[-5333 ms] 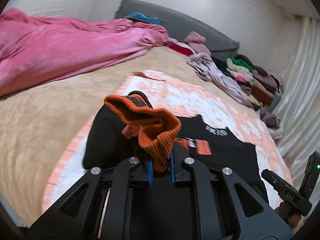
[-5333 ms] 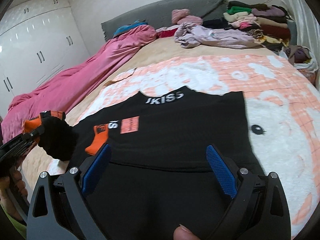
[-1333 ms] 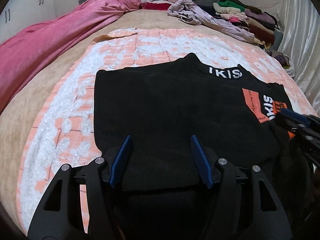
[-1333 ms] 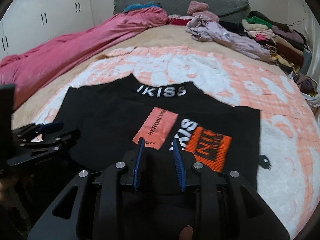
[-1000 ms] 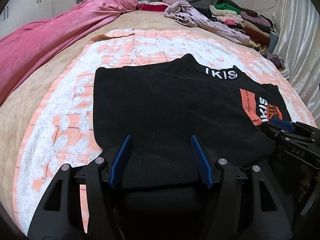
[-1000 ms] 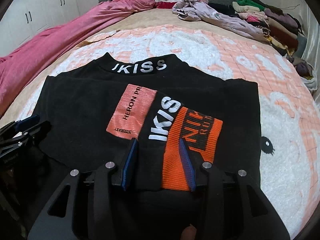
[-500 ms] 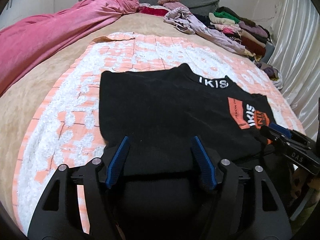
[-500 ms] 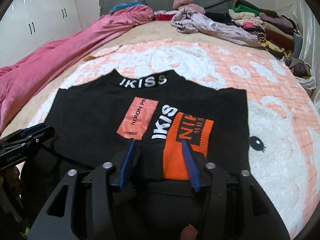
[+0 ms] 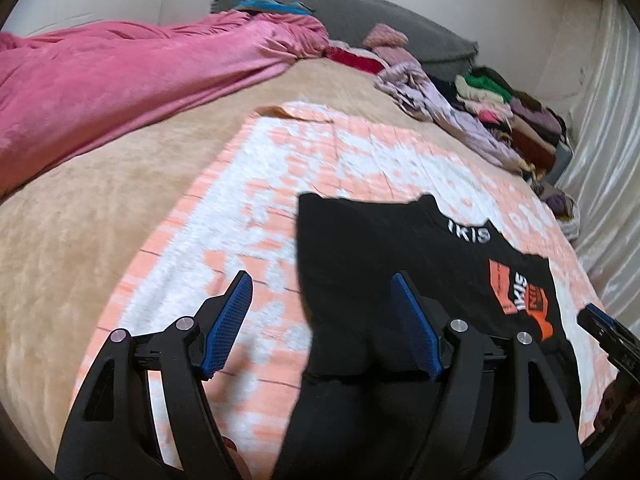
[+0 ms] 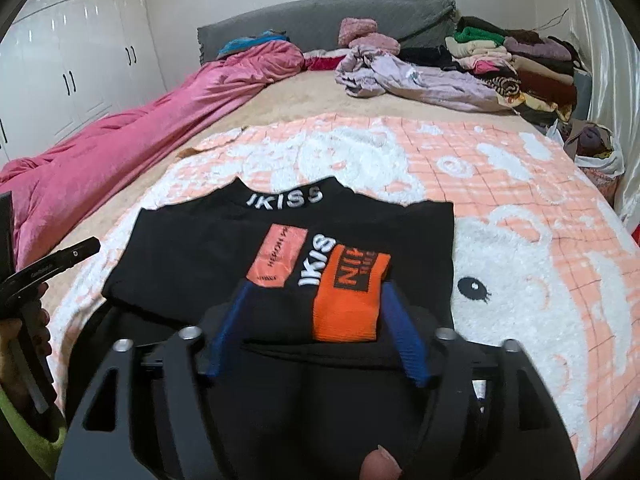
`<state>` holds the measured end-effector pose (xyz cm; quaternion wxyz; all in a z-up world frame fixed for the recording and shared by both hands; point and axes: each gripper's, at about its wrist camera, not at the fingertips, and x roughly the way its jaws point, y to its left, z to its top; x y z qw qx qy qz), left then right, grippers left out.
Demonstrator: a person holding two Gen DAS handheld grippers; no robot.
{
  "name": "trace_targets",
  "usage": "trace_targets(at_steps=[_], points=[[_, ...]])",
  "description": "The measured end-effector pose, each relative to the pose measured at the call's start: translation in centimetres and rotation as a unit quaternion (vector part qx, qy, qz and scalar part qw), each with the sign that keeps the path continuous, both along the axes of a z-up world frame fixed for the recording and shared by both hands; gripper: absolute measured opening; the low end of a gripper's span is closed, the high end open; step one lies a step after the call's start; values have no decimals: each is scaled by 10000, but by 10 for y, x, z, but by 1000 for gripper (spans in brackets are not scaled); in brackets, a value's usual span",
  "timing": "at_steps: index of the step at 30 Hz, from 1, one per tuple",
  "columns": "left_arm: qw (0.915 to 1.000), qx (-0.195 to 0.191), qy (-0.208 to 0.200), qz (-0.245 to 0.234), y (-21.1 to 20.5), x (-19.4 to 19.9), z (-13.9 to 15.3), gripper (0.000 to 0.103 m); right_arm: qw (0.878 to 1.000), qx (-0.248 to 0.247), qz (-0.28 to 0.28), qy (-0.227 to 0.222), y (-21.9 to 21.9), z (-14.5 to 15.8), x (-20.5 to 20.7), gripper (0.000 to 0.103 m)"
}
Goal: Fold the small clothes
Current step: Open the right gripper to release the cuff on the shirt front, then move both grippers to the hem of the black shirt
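A black sweater [image 10: 224, 252] with white "IKISS" collar lettering and orange sleeve cuffs [image 10: 348, 292] lies flat on the pink-and-white blanket [image 10: 520, 240], sleeves folded onto its front. It shows in the left wrist view [image 9: 380, 248] too. My left gripper [image 9: 320, 320] is open and empty, over the sweater's left edge. My right gripper [image 10: 316, 328] is open and empty, its blue pads [image 10: 404, 344] on either side of the orange cuff at the sweater's near edge. The left gripper's tip [image 10: 52, 266] shows at the left of the right wrist view.
A pink duvet [image 9: 120, 80] lies along the left of the bed. Loose lilac clothes [image 10: 420, 76] and a pile of folded clothes [image 10: 520, 64] sit near the grey headboard [image 10: 320, 20]. White wardrobes [image 10: 68, 60] stand left; a curtain [image 9: 600, 160] hangs right.
My left gripper has swung left, so it now straddles the sweater's left edge and the blanket. My right gripper has opened wider around the orange cuff. The sweater lies as before.
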<state>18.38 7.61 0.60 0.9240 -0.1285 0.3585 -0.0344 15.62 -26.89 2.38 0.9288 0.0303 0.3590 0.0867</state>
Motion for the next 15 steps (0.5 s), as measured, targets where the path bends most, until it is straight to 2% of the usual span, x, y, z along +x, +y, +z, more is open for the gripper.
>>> trace_targets(at_steps=[7, 15], points=[[9998, -37, -43, 173, 13, -7, 1, 65, 9998, 22, 145, -123, 6, 9, -9, 69], [9999, 58, -132, 2, 0, -36, 1, 67, 9997, -28, 211, -111, 4, 8, -30, 72]])
